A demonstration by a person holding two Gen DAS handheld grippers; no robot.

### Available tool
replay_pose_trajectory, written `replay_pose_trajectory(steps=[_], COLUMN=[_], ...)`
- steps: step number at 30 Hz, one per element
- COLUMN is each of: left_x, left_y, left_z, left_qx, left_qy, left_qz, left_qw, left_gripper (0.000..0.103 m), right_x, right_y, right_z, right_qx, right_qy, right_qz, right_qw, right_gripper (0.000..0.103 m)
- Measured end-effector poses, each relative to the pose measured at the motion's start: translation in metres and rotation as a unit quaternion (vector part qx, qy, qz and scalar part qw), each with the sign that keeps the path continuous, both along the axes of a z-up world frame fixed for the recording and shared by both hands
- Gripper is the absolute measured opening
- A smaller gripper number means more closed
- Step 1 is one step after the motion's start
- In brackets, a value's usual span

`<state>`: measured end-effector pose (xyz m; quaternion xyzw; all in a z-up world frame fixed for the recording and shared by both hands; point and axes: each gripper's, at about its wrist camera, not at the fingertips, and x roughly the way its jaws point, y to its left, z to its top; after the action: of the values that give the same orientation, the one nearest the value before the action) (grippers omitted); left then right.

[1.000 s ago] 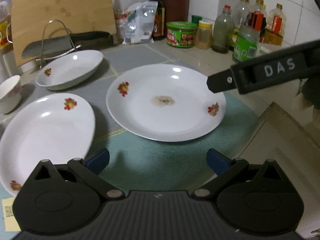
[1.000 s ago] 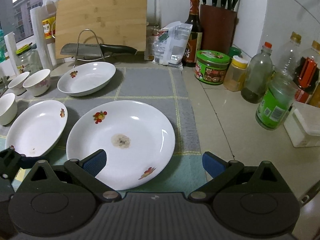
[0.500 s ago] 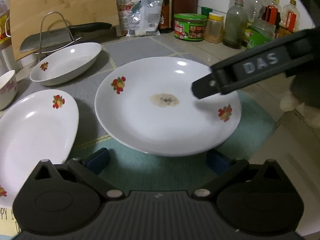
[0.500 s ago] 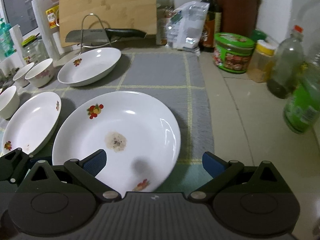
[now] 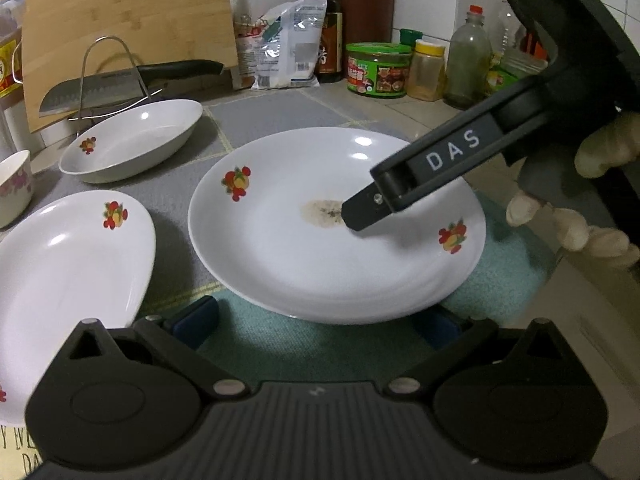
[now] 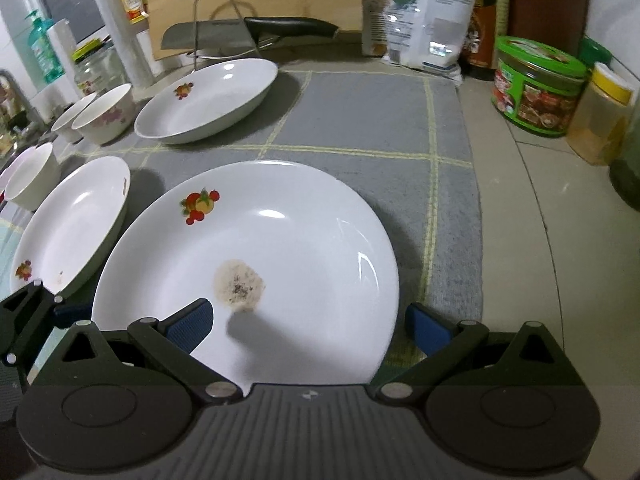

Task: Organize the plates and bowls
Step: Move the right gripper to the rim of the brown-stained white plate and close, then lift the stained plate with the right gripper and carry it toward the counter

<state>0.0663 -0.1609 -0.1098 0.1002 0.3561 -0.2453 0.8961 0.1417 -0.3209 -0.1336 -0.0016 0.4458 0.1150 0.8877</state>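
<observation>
right gripper (image 6: 308,326): jaws wide open, holding nothing. Straddles the near-right rim of the round plate (image 6: 280,240); left pad over the plate's inside, right pad outside the rim.
left gripper (image 5: 320,320): also spread wide and empty, low at the plate's near edge.
plate location: flat on the grey-green mat (image 6: 360,120), centre of the counter; brown stain in its well. Oval dish (image 6: 72,224) just beside it on the left, deep dish (image 6: 208,100) behind, small bowls (image 6: 104,114) far left.
orientation: plate is round, so no long axis; lies face up. Fruit decals at far-left and near-right of the rim. The oval dishes do have a long axis, running roughly near-left to far-right.
risk 1: glazed rim is thin and slick; a shallow pinch probably slips as the plate tilts.
risk 2: both grippers crowd the same near edge; could collide.
risk 3: dragging left would knock the oval dish.
</observation>
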Motion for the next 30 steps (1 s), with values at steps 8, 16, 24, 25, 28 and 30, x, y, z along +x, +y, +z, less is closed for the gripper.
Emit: replay_pose_trajectory(steps=[8, 16, 24, 25, 28, 30], left_x=[0.001, 0.001, 0.004, 0.004, 0.005, 0.006], left_y=[0.002, 0.000, -0.002, -0.003, -0.004, -0.005], left_z=[-0.001, 0.000, 0.001, 0.001, 0.002, 0.002], left_qx=[0.001, 0.007, 0.013, 0.015, 0.017, 0.020], left_qy=[-0.004, -0.013, -0.013, -0.012, -0.010, -0.010], left_qz=[-0.024, -0.033, -0.043, -0.044, -0.046, -0.048], left_qw=[0.9997, 0.9993, 0.9989, 0.9988, 0.9987, 0.9986], left_gripper=[0.103, 0.103, 0.103, 0.103, 0.103, 0.103], right_x=[0.011, 0.033, 0.055, 0.057, 0.063, 0.064], right_y=[0.001, -0.006, -0.007, -0.008, -0.006, -0.006], right_z=[0.001, 0.010, 0.012, 0.012, 0.010, 0.010], right_qx=[-0.033, -0.014, 0.016, 0.019, 0.023, 0.024], right_qy=[0.009, 0.009, 0.025, 0.027, 0.033, 0.031], right_qz=[0.054, 0.115, 0.168, 0.173, 0.186, 0.193], right_qw=[0.998, 0.993, 0.985, 0.984, 0.982, 0.980], right_gripper=[0.103, 0.103, 0.099, 0.096, 0.089, 0.088])
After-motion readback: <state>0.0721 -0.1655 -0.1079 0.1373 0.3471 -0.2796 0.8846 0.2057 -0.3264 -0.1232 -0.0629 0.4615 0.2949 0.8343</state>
